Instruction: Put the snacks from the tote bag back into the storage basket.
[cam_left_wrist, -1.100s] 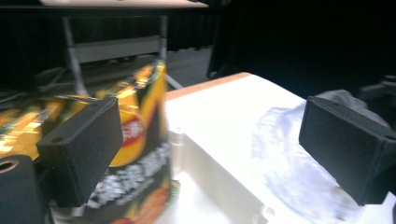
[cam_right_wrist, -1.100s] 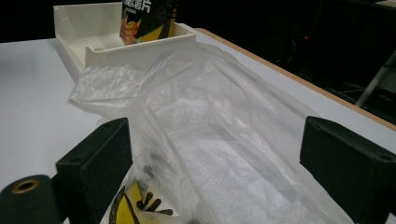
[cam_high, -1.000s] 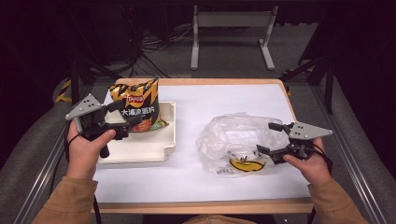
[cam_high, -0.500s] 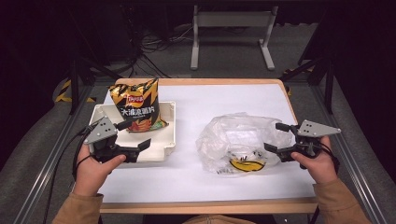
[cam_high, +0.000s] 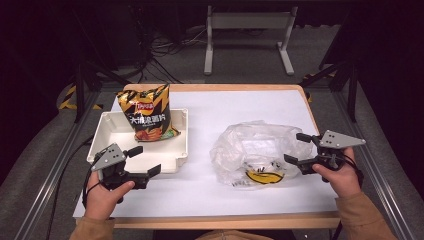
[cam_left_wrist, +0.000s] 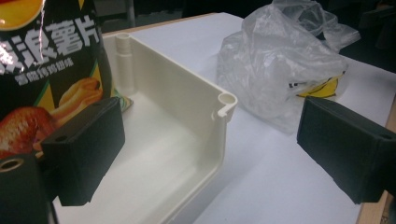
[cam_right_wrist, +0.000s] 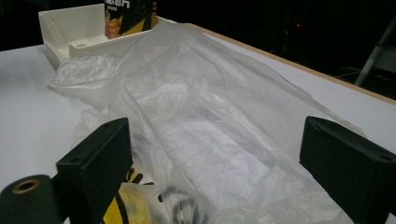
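Chip bag orange-black; tray cream; plastic bag clear, yellow-black print; table white.

A bag of crisps standing in a white tray carries large white Chinese characters across its black and orange front; in the left gripper view they read roughly "浪薯片", with a smaller line beneath too blurred to read. A small red brand logo sits above those characters in the high view, too small to make out. The clear plastic bag has a yellow and black printed mark with no readable lettering.
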